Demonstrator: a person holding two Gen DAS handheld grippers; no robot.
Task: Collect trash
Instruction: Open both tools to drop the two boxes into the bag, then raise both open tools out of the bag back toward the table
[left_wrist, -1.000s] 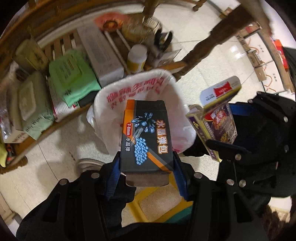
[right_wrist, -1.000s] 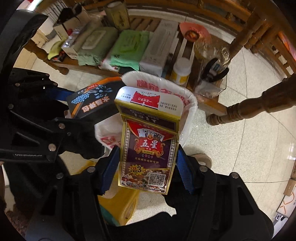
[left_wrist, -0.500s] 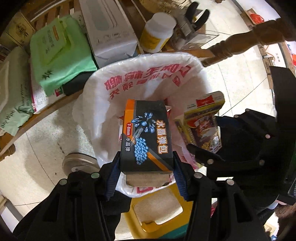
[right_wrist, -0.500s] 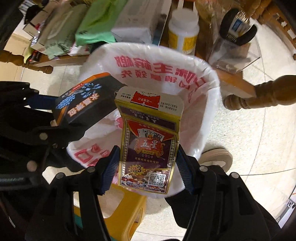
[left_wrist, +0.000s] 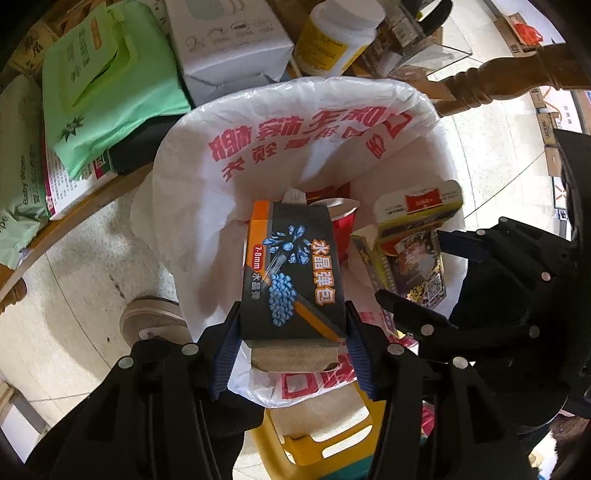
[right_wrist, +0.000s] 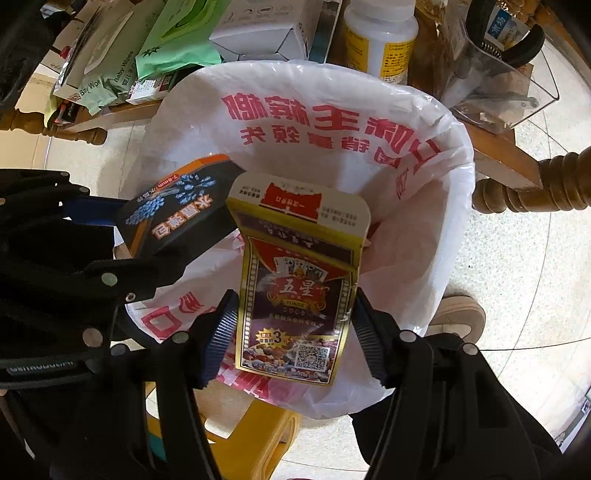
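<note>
My left gripper (left_wrist: 291, 314) is shut on a black and orange box printed with blue beads (left_wrist: 295, 273). It points steeply down over the mouth of a bin lined with a white plastic bag with red print (left_wrist: 295, 129). My right gripper (right_wrist: 293, 306) is shut on a gold and purple playing-card box (right_wrist: 295, 288) whose top flap hangs open, held over the same bag (right_wrist: 332, 122). The two boxes hang side by side, the black box (right_wrist: 177, 214) to the left of the card box. A red cup (left_wrist: 341, 221) lies inside the bag.
A yellow stool (left_wrist: 314, 435) stands under the near rim of the bin. Behind the bin, a low wooden shelf carries green wipes packs (left_wrist: 103, 81), a white carton (left_wrist: 229, 40) and a white bottle (left_wrist: 336, 33). A shoe (left_wrist: 151, 321) rests on the tiled floor; a turned table leg (left_wrist: 498, 85) is at right.
Both grippers have come down with their boxes, from above and in front of the bin to just over its open mouth. Both grips look unchanged.
</note>
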